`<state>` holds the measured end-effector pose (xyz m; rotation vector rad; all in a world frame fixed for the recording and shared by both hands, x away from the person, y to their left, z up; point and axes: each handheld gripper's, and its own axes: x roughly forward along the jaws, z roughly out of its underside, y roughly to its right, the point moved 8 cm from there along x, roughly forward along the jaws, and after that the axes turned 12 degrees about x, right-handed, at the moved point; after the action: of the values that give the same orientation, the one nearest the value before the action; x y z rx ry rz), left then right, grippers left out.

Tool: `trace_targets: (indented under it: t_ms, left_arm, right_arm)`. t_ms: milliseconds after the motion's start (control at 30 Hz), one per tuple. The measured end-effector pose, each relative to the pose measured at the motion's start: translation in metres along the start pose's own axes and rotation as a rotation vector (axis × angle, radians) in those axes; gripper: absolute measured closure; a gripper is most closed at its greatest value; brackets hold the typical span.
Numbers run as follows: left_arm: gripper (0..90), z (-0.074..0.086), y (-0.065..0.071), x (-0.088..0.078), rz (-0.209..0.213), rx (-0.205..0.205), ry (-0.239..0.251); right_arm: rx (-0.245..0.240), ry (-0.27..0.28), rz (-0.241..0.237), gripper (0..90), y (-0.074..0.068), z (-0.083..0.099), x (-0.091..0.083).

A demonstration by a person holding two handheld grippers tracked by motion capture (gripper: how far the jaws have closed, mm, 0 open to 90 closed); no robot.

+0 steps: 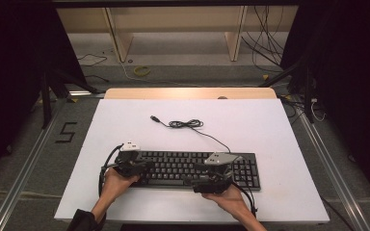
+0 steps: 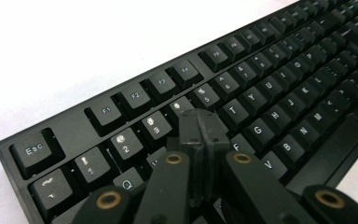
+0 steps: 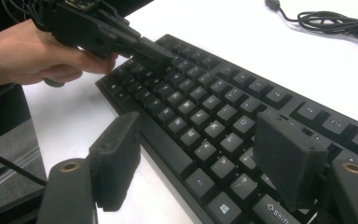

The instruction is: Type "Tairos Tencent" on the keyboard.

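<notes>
Two hands at the near table edge, one gripper each. Left hand holds the left gripper over the left end of the keyboard; right hand holds the right gripper over the right-centre part, near the front edge.

Left gripper: jaws pressed fully together, nothing between them, tips down on the keys around the E/R/D/F area in the left gripper view. From the right gripper view the same closed tip sits on the upper-left key rows, with the hand just behind it.

Right gripper: jaws wide apart, nothing held. One pad hangs off the front edge of the keyboard above the table, the other is over the keys right of the space bar, near Shift; can't tell if it touches them.

One black keyboard, full size with number pad, lying flat on the near half of the white table, long side parallel to the near edge.

One black cable runs from the keyboard's back edge out onto the table, bunched in a small loose coil, with one plug at its free end farther left, well apart from both grippers
</notes>
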<state>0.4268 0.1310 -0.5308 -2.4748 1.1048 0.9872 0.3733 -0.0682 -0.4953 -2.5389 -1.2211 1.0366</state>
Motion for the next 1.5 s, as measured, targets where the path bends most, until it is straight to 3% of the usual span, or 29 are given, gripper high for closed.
trace_targets:
  t_ms: [467, 800, 967, 1300, 1500]
  left_arm:
    - [89.1, 0.0, 0.002, 0.0, 0.007, -0.005, 0.001]
    - [71.9, -0.009, 0.006, -0.014, 0.038, -0.031, 0.072]
    - [61.9, -0.011, 0.01, -0.02, 0.076, -0.035, 0.112]
    - [43.7, -0.009, 0.017, -0.028, 0.086, -0.033, 0.144]
    - [39.3, -0.009, 0.02, -0.031, 0.089, -0.033, 0.162]
  right_arm:
    - [-0.003, 0.001, 0.0, 33.0, -0.002, -0.001, 0.0]
    - [-0.006, -0.002, -0.002, 33.8, -0.004, -0.001, 0.003]
    - [-0.012, -0.002, -0.004, 35.1, -0.005, -0.001, 0.004]
    - [-0.02, -0.011, -0.002, 41.1, -0.005, -0.002, 0.01]
    - [-0.033, -0.022, -0.012, 45.3, -0.009, -0.003, 0.016]
